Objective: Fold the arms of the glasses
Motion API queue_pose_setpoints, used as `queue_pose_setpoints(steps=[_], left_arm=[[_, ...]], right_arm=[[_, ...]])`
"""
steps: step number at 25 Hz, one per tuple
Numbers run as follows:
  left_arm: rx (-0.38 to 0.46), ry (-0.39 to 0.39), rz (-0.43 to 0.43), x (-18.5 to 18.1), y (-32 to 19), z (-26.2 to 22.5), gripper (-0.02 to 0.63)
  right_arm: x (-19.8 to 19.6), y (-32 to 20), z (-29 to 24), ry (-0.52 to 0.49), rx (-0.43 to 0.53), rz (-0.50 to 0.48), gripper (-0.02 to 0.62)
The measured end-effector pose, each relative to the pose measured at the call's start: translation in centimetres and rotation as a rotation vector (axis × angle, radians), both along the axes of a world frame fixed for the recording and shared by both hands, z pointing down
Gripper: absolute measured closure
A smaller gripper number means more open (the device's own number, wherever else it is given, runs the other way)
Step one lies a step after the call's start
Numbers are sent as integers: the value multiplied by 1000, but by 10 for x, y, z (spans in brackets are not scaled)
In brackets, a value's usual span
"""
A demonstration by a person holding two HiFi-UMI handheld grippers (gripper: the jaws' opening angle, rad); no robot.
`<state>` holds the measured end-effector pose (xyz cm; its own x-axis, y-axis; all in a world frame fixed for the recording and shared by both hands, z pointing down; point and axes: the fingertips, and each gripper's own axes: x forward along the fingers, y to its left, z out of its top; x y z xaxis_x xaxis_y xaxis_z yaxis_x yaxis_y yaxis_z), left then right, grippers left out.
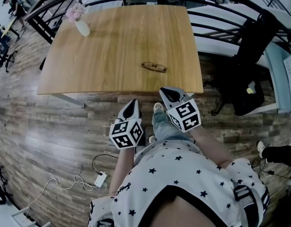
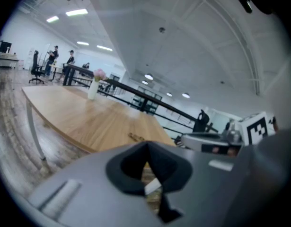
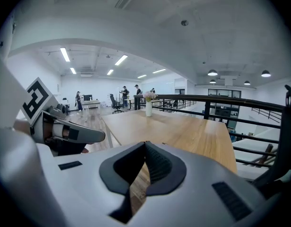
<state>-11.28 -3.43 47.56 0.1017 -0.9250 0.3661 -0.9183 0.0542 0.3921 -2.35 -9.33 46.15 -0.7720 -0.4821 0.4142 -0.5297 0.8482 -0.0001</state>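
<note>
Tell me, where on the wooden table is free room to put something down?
The table is mostly bare. The widest free patch lies between the vase in the far left corner and the glasses by the near edge. The far right part is free too. Nowhere is crowded.

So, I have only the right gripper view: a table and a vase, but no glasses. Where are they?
Observer: The glasses lie on the table, near the edge facing the person.
Operator: And the other gripper's jaws?
Observer: The left gripper is shut, nothing between its jaws.
Operator: Does any gripper touch the glasses?
Observer: No. In the head view both, also the right gripper, are by that edge, apart from the glasses.
</note>
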Motion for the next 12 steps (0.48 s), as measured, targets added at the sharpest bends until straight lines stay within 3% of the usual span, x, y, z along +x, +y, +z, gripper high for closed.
queue_pose_setpoints(steps=[12], left_arm=[[2,-15,7,8,7,-1,601]], right_arm=[[13,16,-4,-66,-12,11,578]])
